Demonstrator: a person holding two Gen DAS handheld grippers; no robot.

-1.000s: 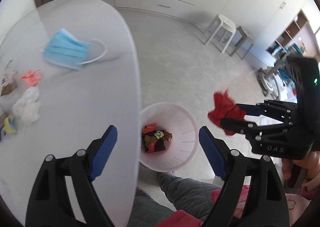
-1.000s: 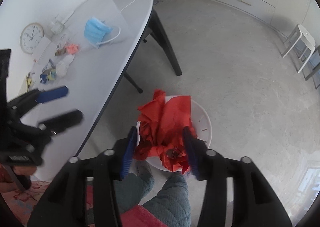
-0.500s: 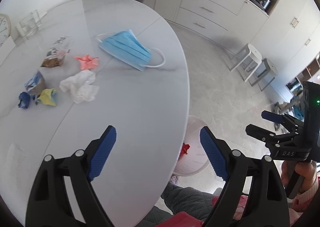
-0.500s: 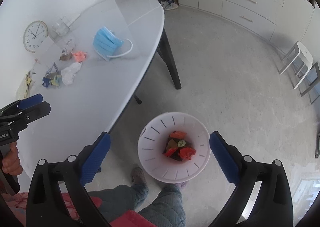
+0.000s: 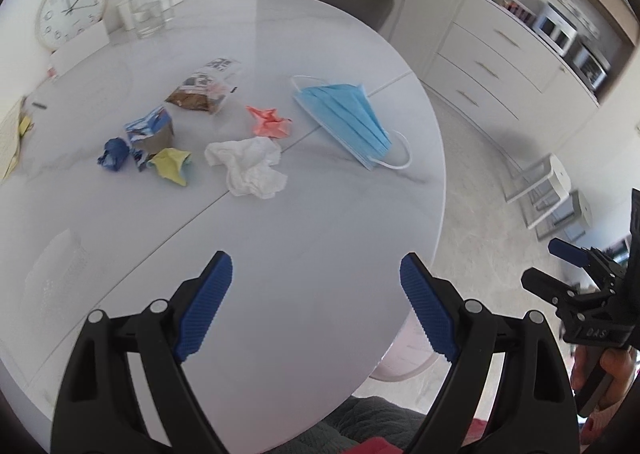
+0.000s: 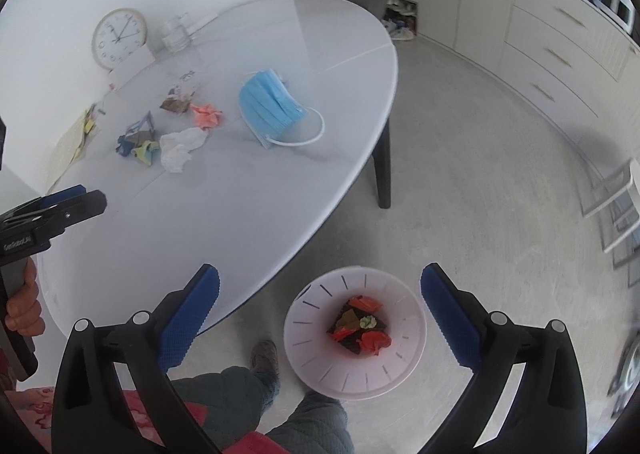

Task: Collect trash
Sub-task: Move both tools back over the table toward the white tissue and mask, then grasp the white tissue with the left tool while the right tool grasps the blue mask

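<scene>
White cabinets and a pale speckled floor surround an oval white table. Trash lies scattered on it — a blue face mask, a crumpled white tissue, an orange scrap, yellow and blue wads. Red scraps sit inside the white bin on the floor beside the table. Both claws gape wide and empty — left gripper above the tabletop, right gripper over the bin, its jaws having just opened.

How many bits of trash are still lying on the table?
7: face mask near the edge, white tissue, pink paper, snack bag, yellow wad, blue wad, blue wrapper. Smaller scraps may hide among them.
</scene>
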